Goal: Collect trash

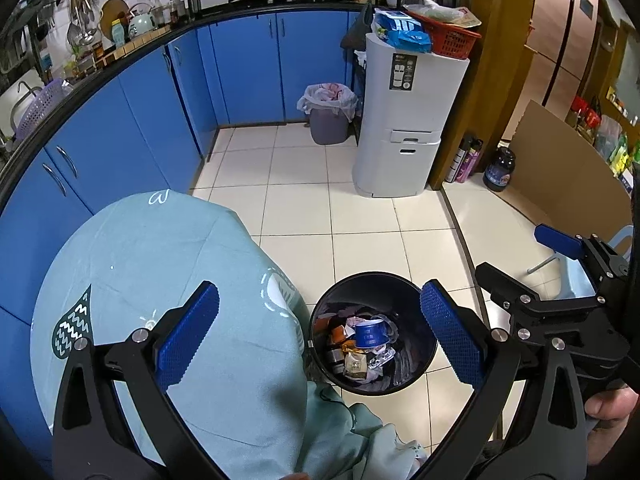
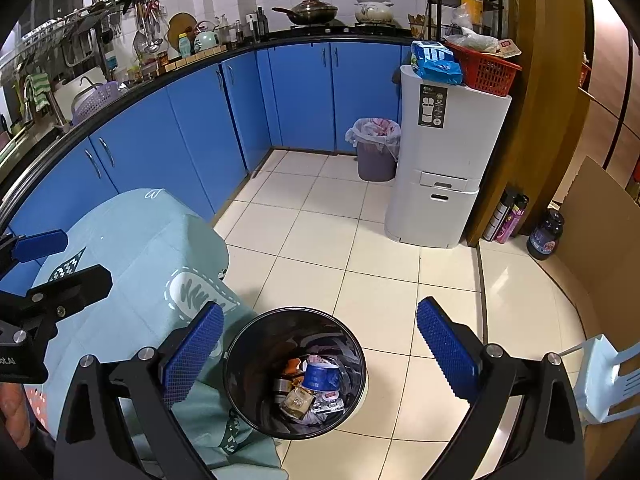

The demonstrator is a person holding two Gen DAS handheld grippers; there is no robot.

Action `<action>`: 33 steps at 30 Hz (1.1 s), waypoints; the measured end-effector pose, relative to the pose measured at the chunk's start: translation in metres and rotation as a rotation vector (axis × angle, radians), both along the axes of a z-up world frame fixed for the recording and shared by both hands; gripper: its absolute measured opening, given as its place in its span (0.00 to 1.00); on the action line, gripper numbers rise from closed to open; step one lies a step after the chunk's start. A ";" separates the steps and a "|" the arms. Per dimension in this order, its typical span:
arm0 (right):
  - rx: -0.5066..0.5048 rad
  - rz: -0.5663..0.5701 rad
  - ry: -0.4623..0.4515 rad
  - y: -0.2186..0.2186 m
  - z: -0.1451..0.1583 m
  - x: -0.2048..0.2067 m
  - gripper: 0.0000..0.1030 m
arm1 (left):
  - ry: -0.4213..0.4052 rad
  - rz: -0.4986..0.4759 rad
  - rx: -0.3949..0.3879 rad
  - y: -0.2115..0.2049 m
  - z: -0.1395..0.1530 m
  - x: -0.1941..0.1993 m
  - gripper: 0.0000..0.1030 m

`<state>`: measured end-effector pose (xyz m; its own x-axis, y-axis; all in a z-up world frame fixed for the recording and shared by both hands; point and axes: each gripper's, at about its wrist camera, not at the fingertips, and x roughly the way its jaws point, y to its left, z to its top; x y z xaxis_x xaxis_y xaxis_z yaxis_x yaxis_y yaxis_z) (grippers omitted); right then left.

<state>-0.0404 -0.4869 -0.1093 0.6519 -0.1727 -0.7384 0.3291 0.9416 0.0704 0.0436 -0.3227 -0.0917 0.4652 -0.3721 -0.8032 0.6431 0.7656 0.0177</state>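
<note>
A black round trash bin (image 1: 324,364) stands on the tiled floor beside a table draped in a light teal cloth (image 1: 160,280). It holds several pieces of trash, among them a blue cup (image 1: 370,334) and wrappers. The bin (image 2: 240,384) and blue cup (image 2: 320,374) also show in the right wrist view. My left gripper (image 1: 320,336) is open and empty, above the table edge and bin. My right gripper (image 2: 320,352) is open and empty above the bin. The right gripper also shows in the left wrist view (image 1: 520,256), at the right.
Blue kitchen cabinets (image 1: 248,68) curve along the left and back. A grey lined bin (image 1: 330,114) and a white tall appliance (image 1: 404,120) stand at the back. Bottles (image 1: 466,160), a dark jar (image 1: 498,170) and cardboard (image 1: 560,168) sit right. A light plastic chair (image 2: 608,376) stands close right.
</note>
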 end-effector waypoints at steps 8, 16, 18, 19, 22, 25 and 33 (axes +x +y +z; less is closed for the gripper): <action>0.002 -0.001 0.000 0.000 0.001 -0.001 0.92 | -0.032 0.014 0.004 0.004 0.002 -0.001 0.96; -0.004 0.007 0.005 0.001 0.003 0.001 0.92 | -0.071 0.009 0.025 0.004 0.004 -0.007 0.96; -0.002 0.007 0.006 0.000 0.003 0.001 0.92 | -0.074 0.005 0.025 0.004 0.005 -0.008 0.96; -0.001 0.007 0.006 0.000 0.003 0.001 0.92 | -0.073 0.002 0.023 0.003 0.005 -0.008 0.96; 0.003 0.009 0.004 -0.001 0.004 0.003 0.92 | -0.089 0.006 0.026 0.003 0.005 -0.009 0.96; 0.001 0.013 0.005 0.000 0.004 0.003 0.92 | -0.092 0.002 0.024 0.003 0.006 -0.010 0.96; 0.017 0.016 0.010 -0.001 0.002 0.005 0.92 | -0.098 0.003 0.012 0.004 0.008 -0.013 0.96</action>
